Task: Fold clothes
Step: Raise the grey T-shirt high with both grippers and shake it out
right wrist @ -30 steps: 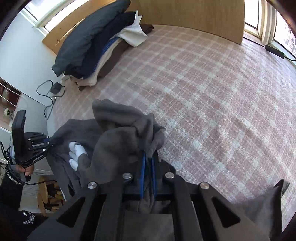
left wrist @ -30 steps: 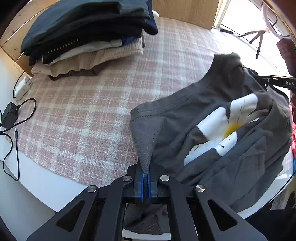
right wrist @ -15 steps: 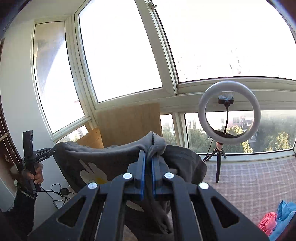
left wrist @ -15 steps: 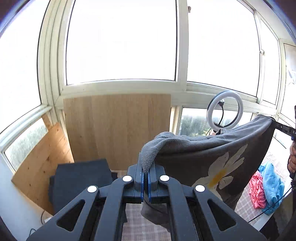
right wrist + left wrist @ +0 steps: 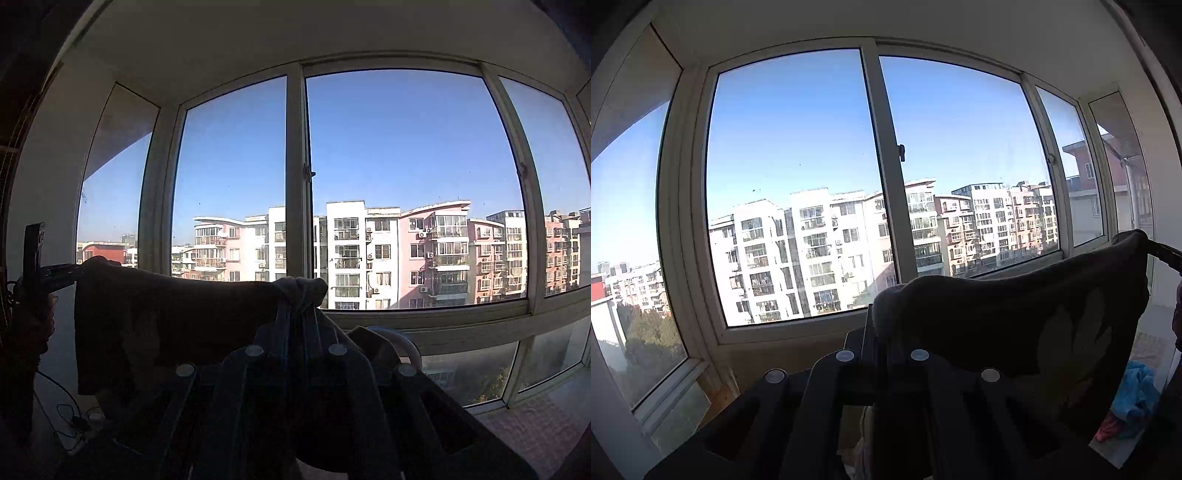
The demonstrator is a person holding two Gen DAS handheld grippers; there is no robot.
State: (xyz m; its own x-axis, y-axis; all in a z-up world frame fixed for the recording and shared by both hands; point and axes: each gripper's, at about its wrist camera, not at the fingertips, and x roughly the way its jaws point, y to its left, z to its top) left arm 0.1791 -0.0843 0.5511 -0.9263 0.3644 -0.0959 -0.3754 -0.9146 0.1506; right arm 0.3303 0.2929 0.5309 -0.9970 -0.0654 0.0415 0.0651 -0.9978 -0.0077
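Both grippers are raised to window height, each pinching a top corner of the dark grey shirt. On the left gripper the jaws are pressed together on a bunched bit of cloth, and the right gripper is likewise clamped on a gathered wad of fabric. Between them the shirt hangs in the air, its top edge fairly taut, a pale flower print dimly visible (backlit, so hard to read). Held wide and high like this, I'd judge, so the cloth drops open and flat before being laid down to fold. No table shows beneath it. Behind is a glazed balcony: big windows, blue sky, apartment blocks, with some blue and pink clothing lower right and a cable by the wall.
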